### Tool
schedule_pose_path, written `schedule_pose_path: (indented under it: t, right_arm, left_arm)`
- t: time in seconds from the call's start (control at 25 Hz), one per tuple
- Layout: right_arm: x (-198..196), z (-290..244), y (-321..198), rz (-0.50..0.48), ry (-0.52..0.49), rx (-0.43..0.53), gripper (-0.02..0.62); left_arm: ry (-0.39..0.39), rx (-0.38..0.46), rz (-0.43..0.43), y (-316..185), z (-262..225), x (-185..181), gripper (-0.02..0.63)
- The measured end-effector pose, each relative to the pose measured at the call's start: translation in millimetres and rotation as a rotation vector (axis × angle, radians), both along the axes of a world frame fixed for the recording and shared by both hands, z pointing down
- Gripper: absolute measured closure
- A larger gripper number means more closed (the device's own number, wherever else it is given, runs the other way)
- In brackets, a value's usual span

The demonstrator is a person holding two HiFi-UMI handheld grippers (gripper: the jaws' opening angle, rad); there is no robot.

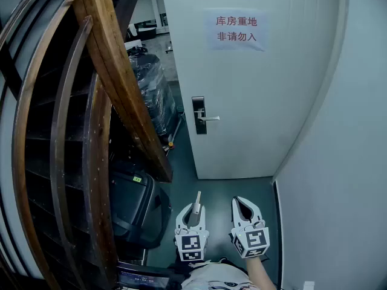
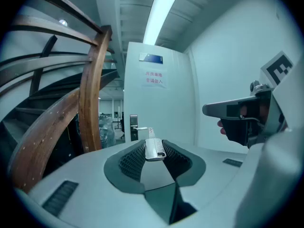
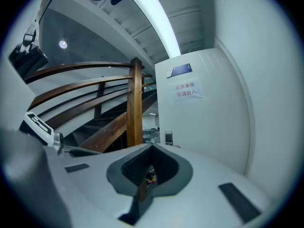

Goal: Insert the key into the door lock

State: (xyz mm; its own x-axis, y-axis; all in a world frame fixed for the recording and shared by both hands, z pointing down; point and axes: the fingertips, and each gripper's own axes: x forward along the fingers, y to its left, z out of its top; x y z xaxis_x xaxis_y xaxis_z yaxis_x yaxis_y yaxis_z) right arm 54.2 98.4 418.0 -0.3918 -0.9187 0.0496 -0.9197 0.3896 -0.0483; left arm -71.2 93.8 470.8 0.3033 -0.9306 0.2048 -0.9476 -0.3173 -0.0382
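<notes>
The white door [image 1: 254, 83] stands ahead with its dark lock plate and silver lever handle [image 1: 200, 115] at its left edge. My left gripper [image 1: 192, 215] is low in the head view, well short of the door, and is shut on a silver key [image 1: 196, 202] whose blade sticks out toward the door. In the left gripper view the key [image 2: 154, 148] sits between the pads, in line with the lock [image 2: 134, 127]. Beside it my right gripper [image 1: 245, 209] is shut with nothing in it. The lock [image 3: 168, 138] is small and distant in the right gripper view.
A curved wooden stair rail [image 1: 115, 71] fills the left side, with a black case [image 1: 130, 204] under it on the floor. Wrapped dark goods [image 1: 151, 95] stand beyond the door's left edge. A pale wall [image 1: 344, 162] closes the right. A sign with red characters [image 1: 236, 29] hangs on the door.
</notes>
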Motion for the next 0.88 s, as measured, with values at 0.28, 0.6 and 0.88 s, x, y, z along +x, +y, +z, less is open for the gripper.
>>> schedule_pose_path:
  t: [0.28, 0.6, 0.88]
  right_arm:
    - [2.9, 1.7, -3.1, -0.003, 0.001, -0.001, 0.589]
    - [11.4, 5.8, -3.8, -0.034, -0.007, 0.004, 0.589]
    - [36.4, 16.3, -0.1, -0.046, 0.002, -0.023, 0.589]
  left_arm:
    - [0.007, 0.001, -0.003, -3.0, 0.4, 5.8, 0.488]
    - [0.005, -0.014, -0.032, -11.8, 7.9, 10.2, 0.489]
    - [0.008, -0.005, -0.069, -28.4, 6.5, 22.8, 0.489]
